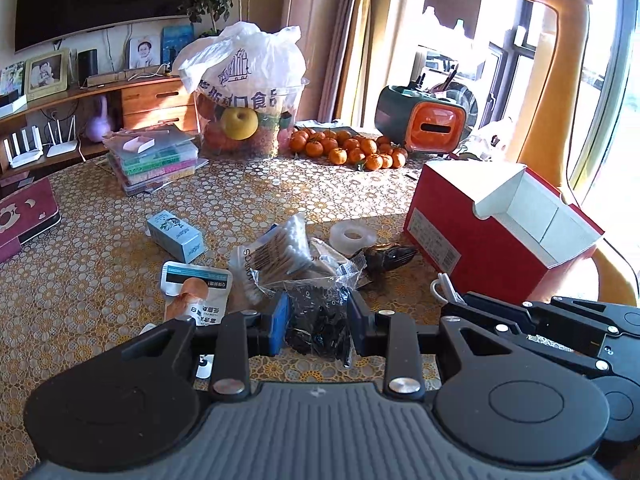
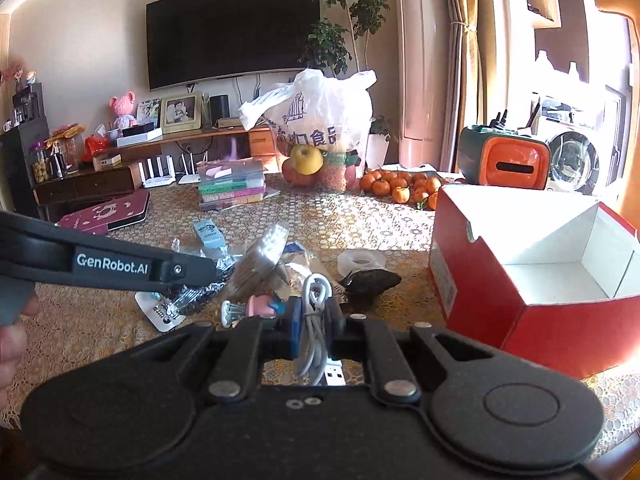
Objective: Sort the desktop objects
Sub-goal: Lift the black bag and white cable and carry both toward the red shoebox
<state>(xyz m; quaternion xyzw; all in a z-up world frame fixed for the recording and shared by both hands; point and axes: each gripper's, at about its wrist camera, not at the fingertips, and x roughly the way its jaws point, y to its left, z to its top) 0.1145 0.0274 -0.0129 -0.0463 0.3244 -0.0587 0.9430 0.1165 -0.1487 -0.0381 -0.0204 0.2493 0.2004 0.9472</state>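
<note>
nearest the left wrist camera, the left gripper point(image 1: 318, 322) is clamped on a clear plastic bag of small black parts point(image 1: 318, 320), its blue-padded fingers point(image 1: 281, 322) pressing the bag from both sides just above the patterned tablecloth point(image 1: 100, 264). nearest the right wrist camera, the right gripper point(image 2: 314, 322) pinches a coiled white usb cable point(image 2: 316, 312), the plug hanging below the fingers.

the clutter sits mid-table: a pack of cotton swabs point(image 1: 280, 252) just behind the bag, a blue and white carton point(image 1: 175, 235) to its left, a white pouch with a printed label point(image 1: 192, 288) near the left finger, a roll of clear tape point(image 1: 352, 236) and a dark hair clip point(image 1: 390, 258) to the right. a small pink-capped item point(image 2: 256, 307) lies just left of the right gripper.

the red box point(image 2: 472, 264) stands open at the right edge, its white inside showing bare. behind are loose mandarins point(image 1: 348, 148), a fruit tub under a white plastic bag point(image 1: 244, 76), and stacked clear cases point(image 1: 154, 156).
</note>
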